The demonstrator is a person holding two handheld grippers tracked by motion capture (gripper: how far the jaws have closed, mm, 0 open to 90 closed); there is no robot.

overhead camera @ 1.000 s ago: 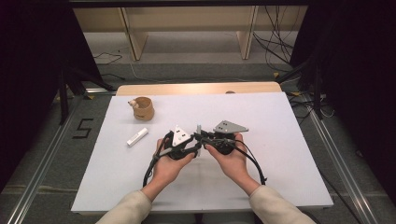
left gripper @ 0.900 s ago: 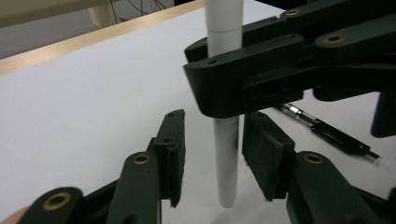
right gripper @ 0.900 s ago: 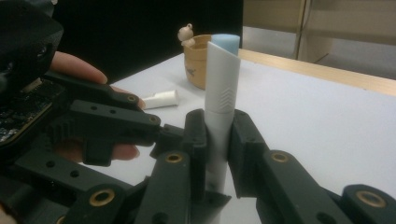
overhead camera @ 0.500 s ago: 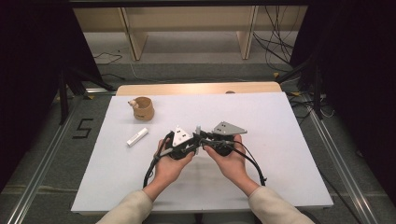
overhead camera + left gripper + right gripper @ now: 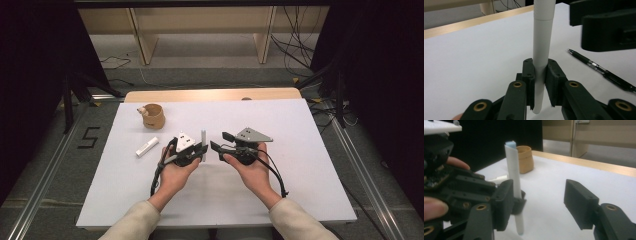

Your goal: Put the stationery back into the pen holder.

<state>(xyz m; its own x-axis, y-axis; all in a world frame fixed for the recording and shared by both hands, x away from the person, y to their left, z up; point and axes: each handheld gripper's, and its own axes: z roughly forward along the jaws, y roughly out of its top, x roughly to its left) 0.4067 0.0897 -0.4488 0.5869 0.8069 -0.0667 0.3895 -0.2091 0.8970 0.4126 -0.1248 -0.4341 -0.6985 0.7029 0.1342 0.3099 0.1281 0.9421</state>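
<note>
The left gripper [image 5: 201, 150] is clamped on a white pen [image 5: 203, 145], its pads [image 5: 528, 75] pressing the barrel from both sides in the left gripper view, where the pen [image 5: 542, 50] stands upright between them and runs out of the top of the frame. The pen is thus off the table [image 5: 300, 200], held near the middle of the white sheet, between the two hands. The right gripper [image 5: 218, 141] faces it from the other side; its jaws have just been opening and now stand wide, one pad close beside the left gripper's jaws in the right gripper view and the other well off to the right. There the pen [image 5: 514, 187] shows a pale blue upper end and hangs with its lower tip just above the sheet. In the high view the left hand [image 5: 175, 172] and right hand [image 5: 252, 172] hold their grippers close together, jaws pointing toward each other. A white cap [image 5: 147, 147] lies on the sheet to the left of the left hand. A small brown cup [image 5: 152, 116] stands farther back toward the left corner. In the left gripper view a black pen [image 5: 604, 72] lies flat on the sheet beyond the held one, at the right.
</note>
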